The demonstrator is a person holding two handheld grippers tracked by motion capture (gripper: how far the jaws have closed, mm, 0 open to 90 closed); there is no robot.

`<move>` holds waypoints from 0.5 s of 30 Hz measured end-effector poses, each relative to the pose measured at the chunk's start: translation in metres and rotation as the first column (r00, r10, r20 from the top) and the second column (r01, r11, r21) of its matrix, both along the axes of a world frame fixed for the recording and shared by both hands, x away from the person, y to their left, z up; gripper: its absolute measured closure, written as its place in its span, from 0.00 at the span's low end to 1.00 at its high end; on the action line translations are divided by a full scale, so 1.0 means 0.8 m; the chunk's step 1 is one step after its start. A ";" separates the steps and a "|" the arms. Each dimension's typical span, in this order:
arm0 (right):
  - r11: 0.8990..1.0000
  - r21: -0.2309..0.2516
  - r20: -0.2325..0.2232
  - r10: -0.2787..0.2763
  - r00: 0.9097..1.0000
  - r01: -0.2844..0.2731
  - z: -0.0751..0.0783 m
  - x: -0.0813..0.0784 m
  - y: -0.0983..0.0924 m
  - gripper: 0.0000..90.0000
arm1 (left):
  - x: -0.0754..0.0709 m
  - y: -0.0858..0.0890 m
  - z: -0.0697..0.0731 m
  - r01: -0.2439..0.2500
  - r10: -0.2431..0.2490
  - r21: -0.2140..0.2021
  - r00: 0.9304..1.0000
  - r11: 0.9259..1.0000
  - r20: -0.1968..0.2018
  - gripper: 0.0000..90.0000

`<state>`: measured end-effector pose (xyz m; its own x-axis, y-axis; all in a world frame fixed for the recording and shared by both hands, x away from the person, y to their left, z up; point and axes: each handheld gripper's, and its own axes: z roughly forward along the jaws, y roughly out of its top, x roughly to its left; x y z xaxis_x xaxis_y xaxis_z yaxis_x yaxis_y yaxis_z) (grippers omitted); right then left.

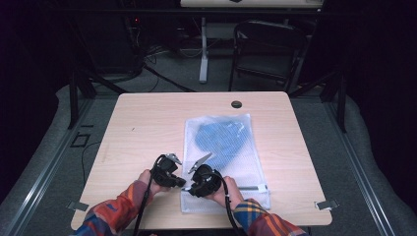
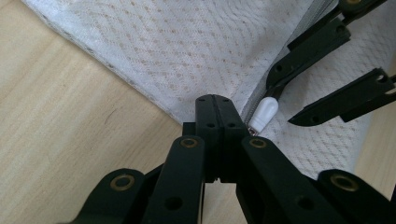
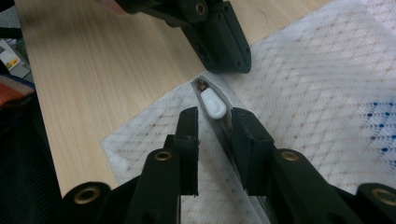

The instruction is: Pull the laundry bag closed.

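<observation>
Left tool (image 2: 215,109): jaws pressed fully together at the corner of the white mesh laundry bag (image 1: 223,162), right at the zipper's end. Whether they pinch the fabric edge or merely press down on it I cannot tell; either way this looks meant to anchor the bag so the zipper can run.
Zipper pull (image 3: 213,102): small white tab at the near-left corner of the bag, lying just ahead of the right tool's tips.
Right tool (image 3: 215,123): jaws part-open, one on each side of the zipper line, pads not yet on the tab; it seems lined up to grip it.
Blue garment (image 1: 220,140): inside the bag, toward its far end, well apart from both tools.
Table (image 1: 147,123): pale wood, with a dark round grommet (image 1: 236,104) near the far edge.
Room: dim; grey floor, a dark chair (image 1: 268,49) and a white table leg (image 1: 203,49) beyond.
</observation>
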<state>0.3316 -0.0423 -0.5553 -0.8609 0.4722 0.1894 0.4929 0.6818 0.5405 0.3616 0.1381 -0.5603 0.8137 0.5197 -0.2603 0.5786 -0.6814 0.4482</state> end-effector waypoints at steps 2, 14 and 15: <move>1.000 -0.006 -0.005 0.011 1.000 -0.011 -0.001 0.002 0.003 0.82 | 0.000 -0.001 0.000 0.000 0.000 0.000 1.000 1.000 -0.002 1.00; 1.000 -0.005 -0.020 0.002 1.000 -0.002 -0.010 0.004 0.008 0.92 | -0.002 0.001 0.005 -0.016 0.016 -0.008 1.000 1.000 -0.013 1.00; 1.000 -0.005 -0.020 0.002 1.000 -0.002 -0.010 0.004 0.008 0.92 | -0.001 0.002 0.003 -0.021 0.021 -0.011 1.000 1.000 -0.019 1.00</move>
